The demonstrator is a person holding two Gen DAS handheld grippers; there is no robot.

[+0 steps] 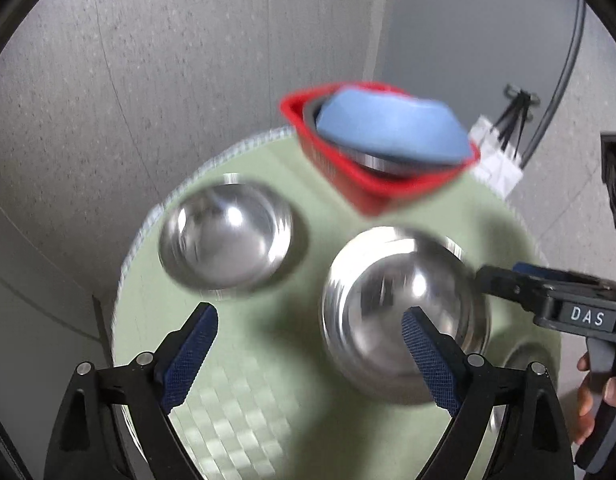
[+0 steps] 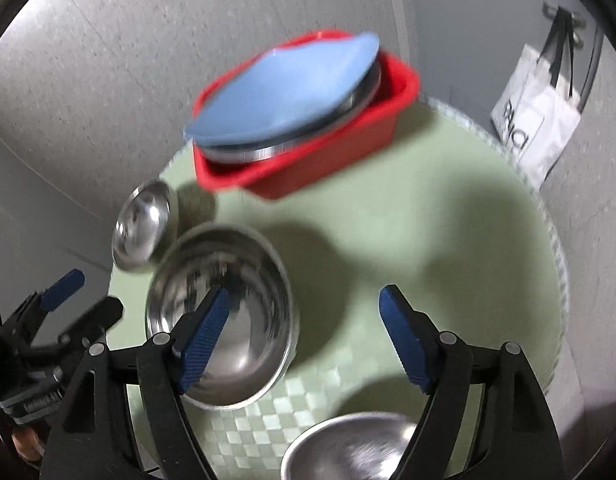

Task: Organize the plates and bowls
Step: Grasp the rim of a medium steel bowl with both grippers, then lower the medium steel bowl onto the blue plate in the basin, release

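A red basket (image 1: 387, 188) (image 2: 308, 168) at the far side of a round green table (image 1: 268, 380) (image 2: 427, 248) holds a blue plate (image 1: 391, 128) (image 2: 284, 92) leaning on steel dishes. Three steel bowls stand on the table: a small one at the left (image 1: 224, 236) (image 2: 142, 224), a larger one in the middle (image 1: 399, 308) (image 2: 224, 312), and one at the near edge (image 2: 347, 448). My left gripper (image 1: 309, 356) is open and empty above the table, its right finger over the middle bowl. My right gripper (image 2: 304, 340) is open and empty, its left finger over that bowl.
A white tote bag (image 1: 495, 160) (image 2: 535, 120) with black handles hangs on the grey wall behind the table. Grey wall panels surround the table. Each gripper shows in the other's view: the right one (image 1: 547, 300), the left one (image 2: 60, 312).
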